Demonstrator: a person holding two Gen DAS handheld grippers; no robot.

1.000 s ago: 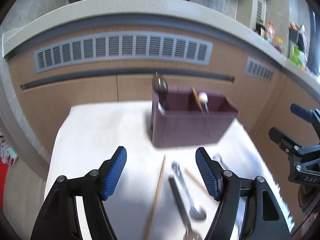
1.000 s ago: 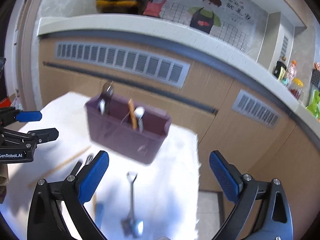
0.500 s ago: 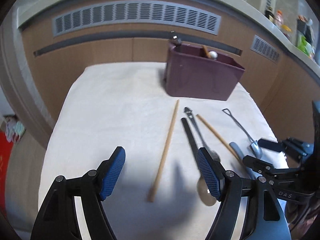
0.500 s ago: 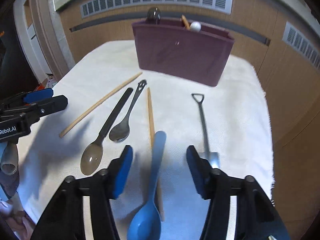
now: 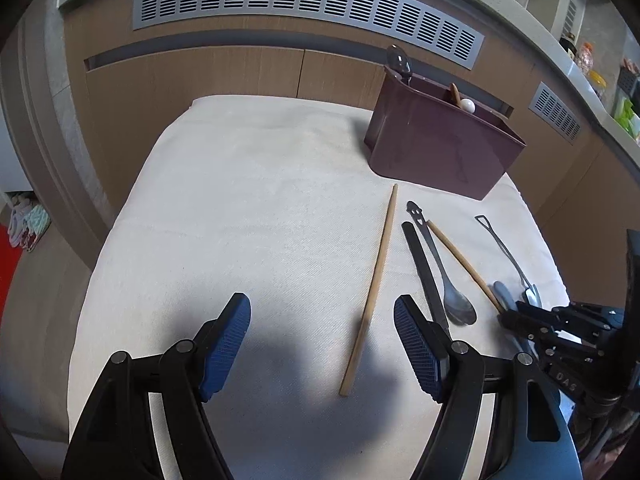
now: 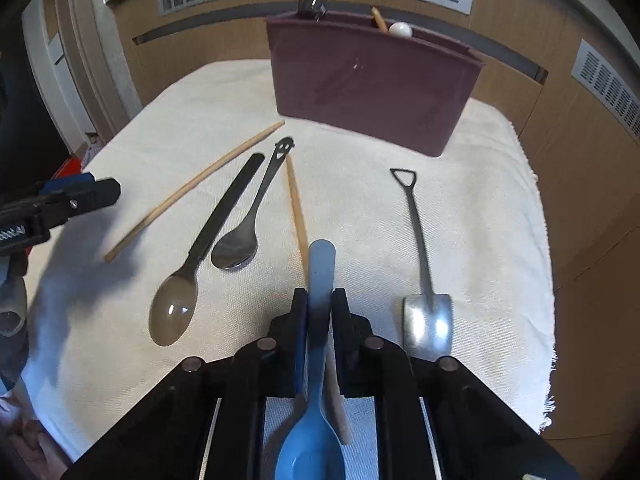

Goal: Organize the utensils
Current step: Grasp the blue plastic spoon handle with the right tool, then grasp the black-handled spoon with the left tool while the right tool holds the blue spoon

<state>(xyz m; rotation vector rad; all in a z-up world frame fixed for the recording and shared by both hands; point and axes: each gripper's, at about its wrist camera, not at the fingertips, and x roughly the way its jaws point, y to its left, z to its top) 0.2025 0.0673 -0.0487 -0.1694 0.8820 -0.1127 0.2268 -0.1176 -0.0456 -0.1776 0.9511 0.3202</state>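
Note:
My right gripper (image 6: 320, 300) is shut on the handle of a blue spoon (image 6: 318, 360) that lies on the white cloth (image 6: 480, 200); a wooden chopstick (image 6: 298, 208) runs under it. To its left lie a dark spoon (image 6: 200, 264), a smiley-handled steel spoon (image 6: 252, 216) and a second chopstick (image 6: 192, 188); a shovel-shaped spoon (image 6: 420, 248) lies to the right. The maroon utensil holder (image 6: 372, 80) stands behind. My left gripper (image 5: 322, 344) is open and empty above the cloth, left of the chopstick (image 5: 372, 292). The right gripper also shows in the left wrist view (image 5: 516, 320).
The holder (image 5: 440, 148) has a few utensils standing in it. The cloth-covered table ends close behind the holder, with wood-panelled cabinets and vent grilles (image 5: 304, 12) beyond. The cloth's right edge (image 6: 548, 280) drops off to the floor.
My right gripper has dropped to the cloth and closed on the blue spoon's handle. My left gripper stayed open and shifted slightly left and lower.

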